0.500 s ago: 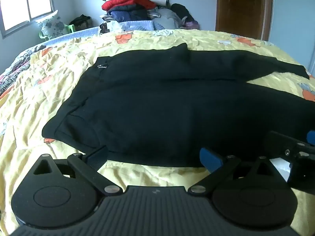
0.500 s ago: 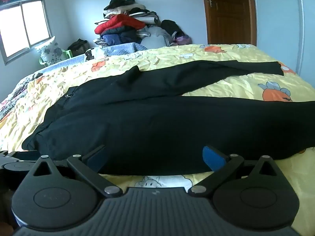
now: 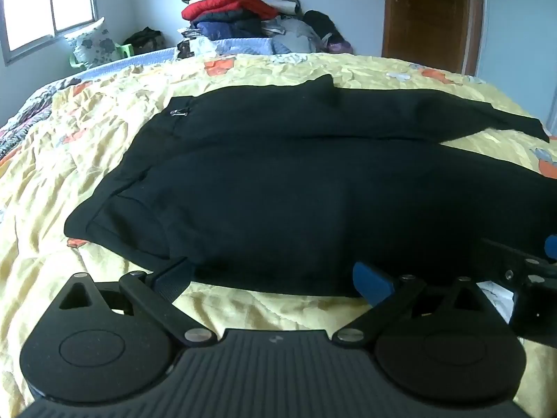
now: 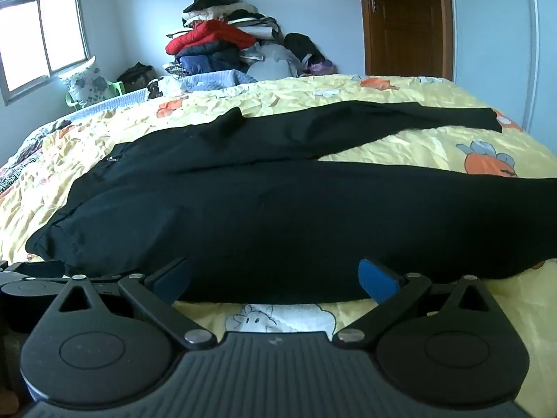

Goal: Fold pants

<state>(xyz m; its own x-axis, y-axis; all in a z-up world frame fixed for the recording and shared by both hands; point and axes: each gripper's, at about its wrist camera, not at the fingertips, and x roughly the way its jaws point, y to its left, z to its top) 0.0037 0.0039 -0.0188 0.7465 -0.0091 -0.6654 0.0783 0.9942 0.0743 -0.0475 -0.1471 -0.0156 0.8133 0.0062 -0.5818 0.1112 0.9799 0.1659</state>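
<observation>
A pair of black pants [image 3: 313, 181] is laid flat across a yellow patterned bedspread [image 3: 87, 146], the waistband toward the window side and the two legs running off to the right, the farther leg ending at a hem near the bed's far right edge. No container is seen; a pile of clothes [image 4: 222, 45] is stacked against the far wall beyond the bed, with a red garment near its top, and a flowered pillow [image 4: 87, 83] is propped on a green chair under the window [image 4: 41, 38]. A brown door [image 4: 407, 21] is shut in the far right corner. The left gripper [image 3: 271, 275] is held low at the near edge of the pants, level with the bed, its blue-padded fingers [image 3: 370, 280] spread wide with the fabric edge lying between them and not pinched. The right gripper [image 4: 275, 278] is held in the same low, forward-pointing pose just beside it, farther along the near leg, its fingers [image 4: 377, 278] likewise spread apart at the hem of the fabric with nothing clamped. Part of the right gripper is seen at the right edge of the left wrist view. No readable writing or brand is made out; only a small metal clasp [image 3: 178, 113] is seen at the waistband.
</observation>
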